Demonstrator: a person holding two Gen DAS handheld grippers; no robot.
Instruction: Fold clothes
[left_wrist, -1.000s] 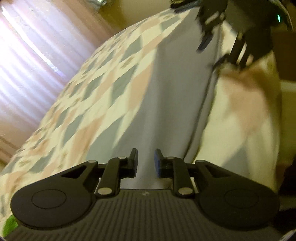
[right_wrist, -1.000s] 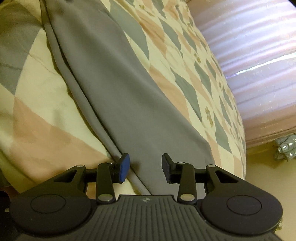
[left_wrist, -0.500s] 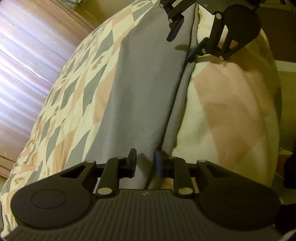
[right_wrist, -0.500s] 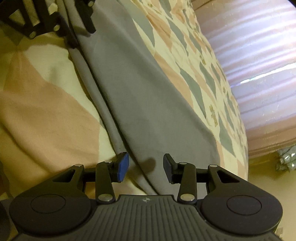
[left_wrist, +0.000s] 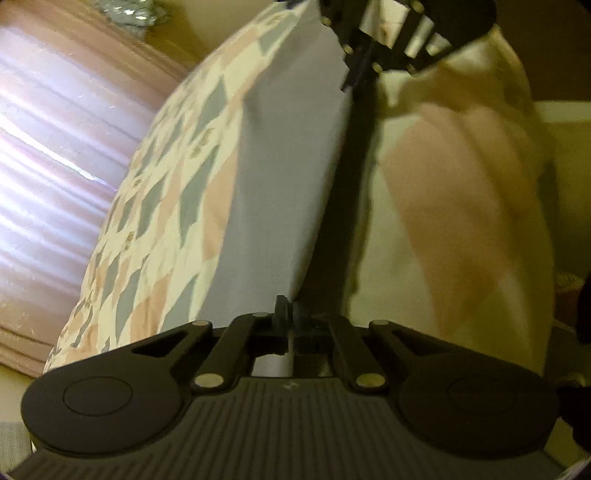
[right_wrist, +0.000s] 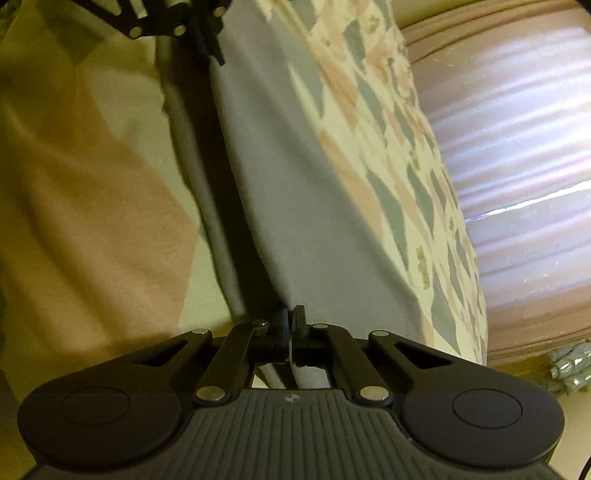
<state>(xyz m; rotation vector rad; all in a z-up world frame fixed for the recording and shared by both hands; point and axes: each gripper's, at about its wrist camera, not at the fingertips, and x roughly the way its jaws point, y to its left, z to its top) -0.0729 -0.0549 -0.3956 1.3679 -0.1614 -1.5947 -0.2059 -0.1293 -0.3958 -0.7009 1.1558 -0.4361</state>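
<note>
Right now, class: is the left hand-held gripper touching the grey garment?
Touching. The left wrist view shows the left hand-held gripper shut on the grey garment's near edge.

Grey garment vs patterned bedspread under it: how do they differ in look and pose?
Look: the grey garment is plain, one colour; the patterned bedspread carries grey, pink and cream diamonds.
Pose: the garment has its near edge raised, pinched at both ends by the left gripper and right gripper; the bedspread lies spread beneath, gripped by neither.
Shared: both are soft fabric on the bed.
</note>
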